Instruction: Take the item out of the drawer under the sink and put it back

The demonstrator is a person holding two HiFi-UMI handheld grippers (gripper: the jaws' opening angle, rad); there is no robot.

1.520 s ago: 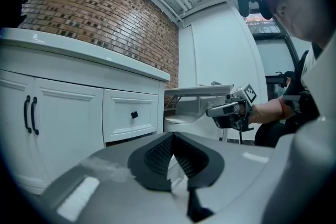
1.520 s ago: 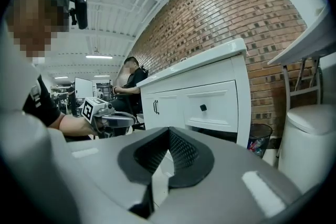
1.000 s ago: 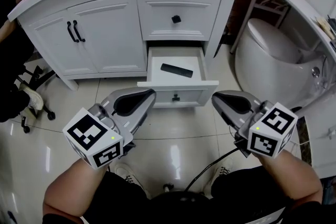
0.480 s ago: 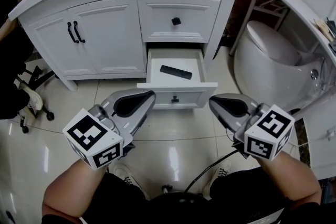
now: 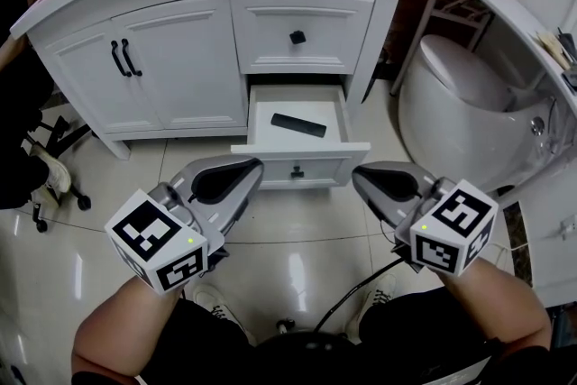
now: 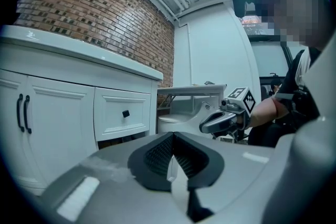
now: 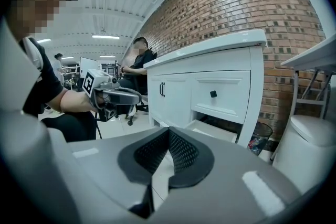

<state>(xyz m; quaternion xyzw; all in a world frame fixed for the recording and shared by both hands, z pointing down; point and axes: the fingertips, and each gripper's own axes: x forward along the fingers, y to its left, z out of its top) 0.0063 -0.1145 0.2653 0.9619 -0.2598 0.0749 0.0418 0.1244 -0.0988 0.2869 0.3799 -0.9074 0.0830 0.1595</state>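
Observation:
The lower drawer of the white sink cabinet stands pulled open. A flat black item, shaped like a remote, lies on its bottom. My left gripper and right gripper hover side by side over the floor, just in front of the drawer's front panel. Neither touches the drawer or the item. Both are shut with nothing between the jaws, as the left gripper view and the right gripper view show. The open drawer also shows ahead in the right gripper view.
The upper drawer with a black knob is closed, as are the two cabinet doors with black handles. A white toilet stands to the right. A wheeled chair base is at the left. A dark waste bin sits beside the cabinet.

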